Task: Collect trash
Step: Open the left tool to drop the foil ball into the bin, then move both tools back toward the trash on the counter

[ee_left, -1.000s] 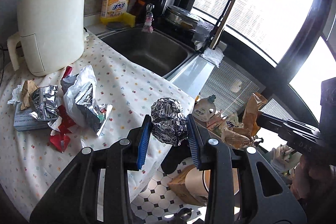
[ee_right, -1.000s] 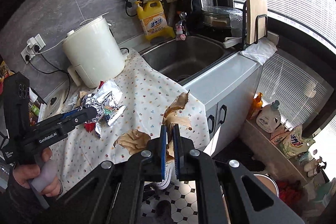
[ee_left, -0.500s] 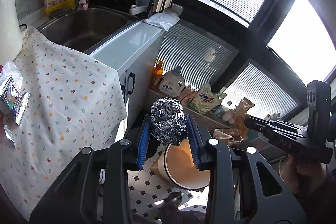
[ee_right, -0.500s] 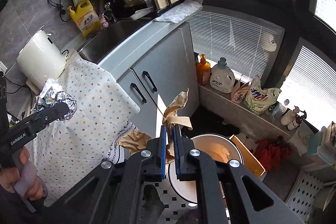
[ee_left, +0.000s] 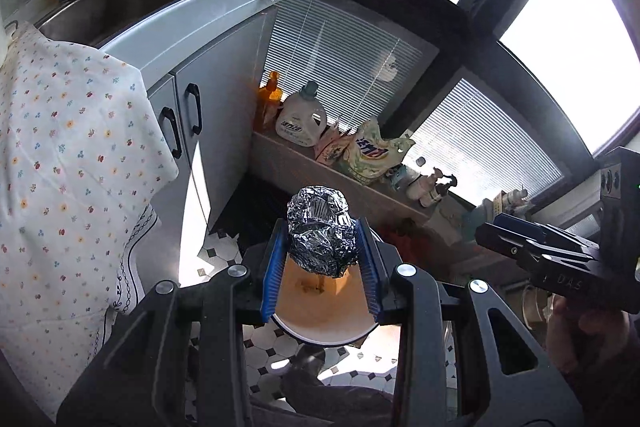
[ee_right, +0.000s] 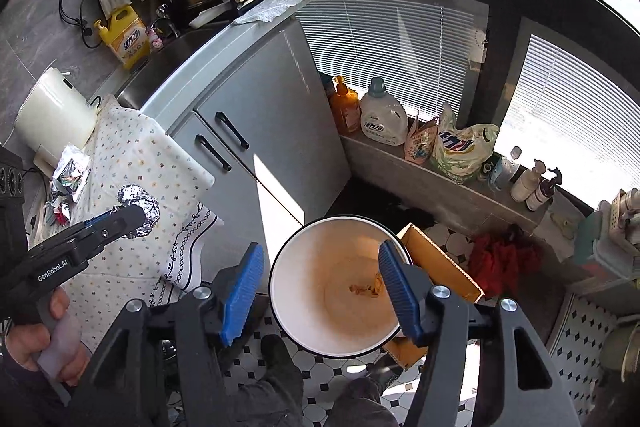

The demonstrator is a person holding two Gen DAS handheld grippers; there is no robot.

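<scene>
Gripping crumpled silver foil ball [ee_left: 322, 233], left tool [ee_left: 322, 259] above white bin [ee_right: 336, 285]; right tool [ee_right: 320, 287] spread, empty.

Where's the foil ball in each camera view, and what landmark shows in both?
Left wrist: foil ball at lower centre, clamped in the left gripper above the bin.
Right wrist: foil ball at far left, at the left gripper's tip.
Shared landmark: white detergent jug on the ledge.
</scene>
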